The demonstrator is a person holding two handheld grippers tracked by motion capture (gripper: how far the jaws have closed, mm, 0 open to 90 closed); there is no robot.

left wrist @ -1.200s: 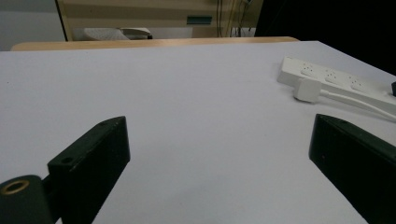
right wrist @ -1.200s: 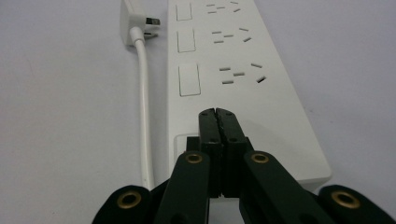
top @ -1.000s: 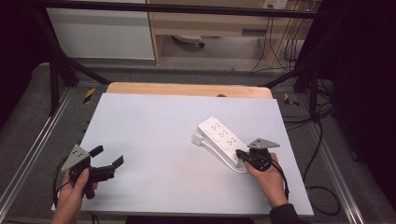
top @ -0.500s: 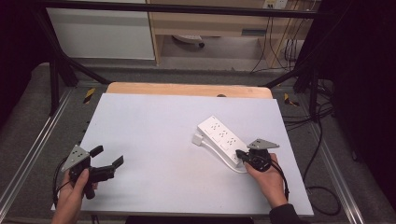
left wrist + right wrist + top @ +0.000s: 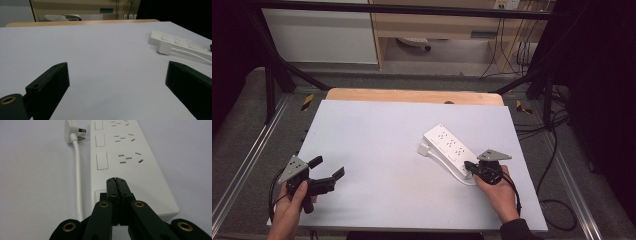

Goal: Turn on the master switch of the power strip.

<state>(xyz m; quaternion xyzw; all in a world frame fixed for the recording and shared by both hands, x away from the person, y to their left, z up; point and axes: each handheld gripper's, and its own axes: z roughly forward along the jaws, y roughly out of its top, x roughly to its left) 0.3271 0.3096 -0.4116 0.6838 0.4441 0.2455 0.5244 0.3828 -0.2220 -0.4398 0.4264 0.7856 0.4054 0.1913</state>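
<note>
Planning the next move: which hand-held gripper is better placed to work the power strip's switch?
The right hand-held gripper: its closed jaws sit over the near end of the power strip. The left hand-held gripper is open and hovers across the table, far away.

Each black hand-held gripper [image 5: 328, 175] has brass-ringed pivots, a grey 3-cornered plate, trailing cable.

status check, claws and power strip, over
Left claw open, hovering at table's left, nothing held. Right claw shut, tips pressing near end of power strip. Its plug lies unplugged alongside. Nothing in the way.
</note>
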